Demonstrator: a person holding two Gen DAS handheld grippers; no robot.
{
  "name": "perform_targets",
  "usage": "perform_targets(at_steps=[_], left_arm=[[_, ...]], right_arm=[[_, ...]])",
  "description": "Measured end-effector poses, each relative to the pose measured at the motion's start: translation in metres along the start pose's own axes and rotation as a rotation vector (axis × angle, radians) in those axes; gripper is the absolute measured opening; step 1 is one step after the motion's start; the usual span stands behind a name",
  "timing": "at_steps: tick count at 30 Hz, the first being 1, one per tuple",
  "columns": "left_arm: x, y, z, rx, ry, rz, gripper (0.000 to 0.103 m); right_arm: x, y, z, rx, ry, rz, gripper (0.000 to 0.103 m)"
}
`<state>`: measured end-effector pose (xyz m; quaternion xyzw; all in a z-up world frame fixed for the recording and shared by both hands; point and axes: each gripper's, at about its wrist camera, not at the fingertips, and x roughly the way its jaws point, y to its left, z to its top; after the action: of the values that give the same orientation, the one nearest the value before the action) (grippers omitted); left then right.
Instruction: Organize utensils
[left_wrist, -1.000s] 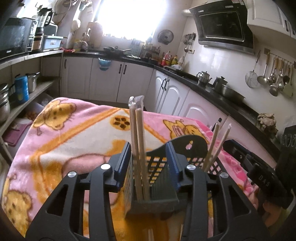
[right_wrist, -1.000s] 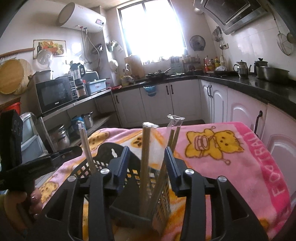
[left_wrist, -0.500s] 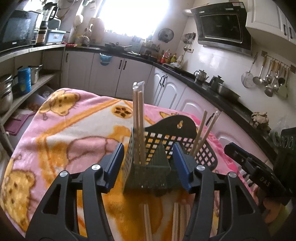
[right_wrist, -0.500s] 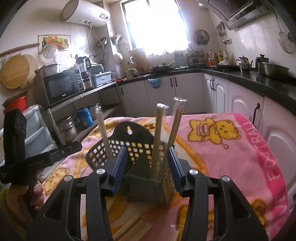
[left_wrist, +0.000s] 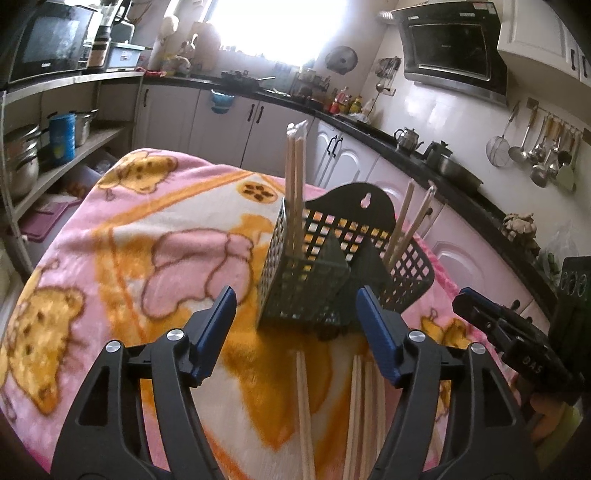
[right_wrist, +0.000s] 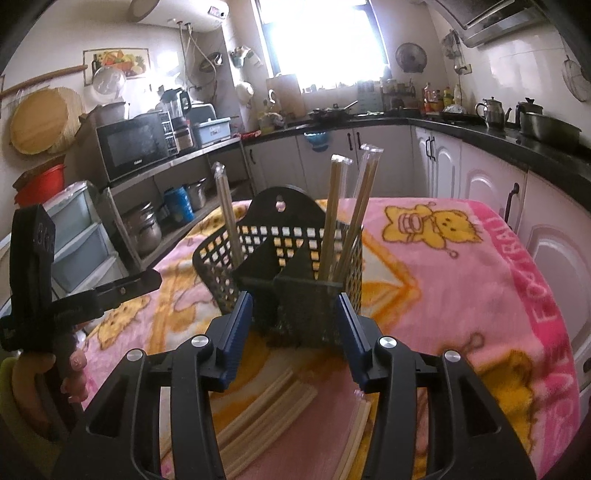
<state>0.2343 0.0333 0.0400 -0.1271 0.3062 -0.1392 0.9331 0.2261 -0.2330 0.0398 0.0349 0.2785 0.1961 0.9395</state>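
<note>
Pink letters reading "FOOTBALL" run along the edge of the cartoon-bear blanket (right_wrist: 461, 280) that covers the bench, and the other gripper's black body, seen at the right of the left wrist view, carries the letters "DAS". The black plastic utensil basket (left_wrist: 332, 273) stands upright on the blanket, its latticed walls and arched hanging tab facing the cameras. Wrapped chopsticks (right_wrist: 334, 214) stand in its compartments: one pair at one end, two leaning pairs at the other. More loose chopsticks (left_wrist: 354, 417) lie flat on the blanket just in front of the basket. The left gripper (left_wrist: 295, 332) has its blue-padded jaws spread wide, empty, just short of the basket. The right gripper (right_wrist: 295, 332) likewise holds nothing, its jaws wide on either side of the basket's near corner without touching it. Around the bench runs a kitchen with white cabinets, a dark countertop, a microwave (right_wrist: 133, 147) on a shelf, a range hood (left_wrist: 450, 59), hanging ladles (left_wrist: 535, 151) and a bright window (right_wrist: 321, 40).
</note>
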Motion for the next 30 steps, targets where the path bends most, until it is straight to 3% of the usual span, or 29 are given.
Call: perform_targets(at_steps=[30], left_arm=[[-0.020,0.019,-0.070,-0.019,0.097,0.071,0.072]], right_arm=[[0.003,0.019,-0.062,-0.014,0.171,0.003,0.045]])
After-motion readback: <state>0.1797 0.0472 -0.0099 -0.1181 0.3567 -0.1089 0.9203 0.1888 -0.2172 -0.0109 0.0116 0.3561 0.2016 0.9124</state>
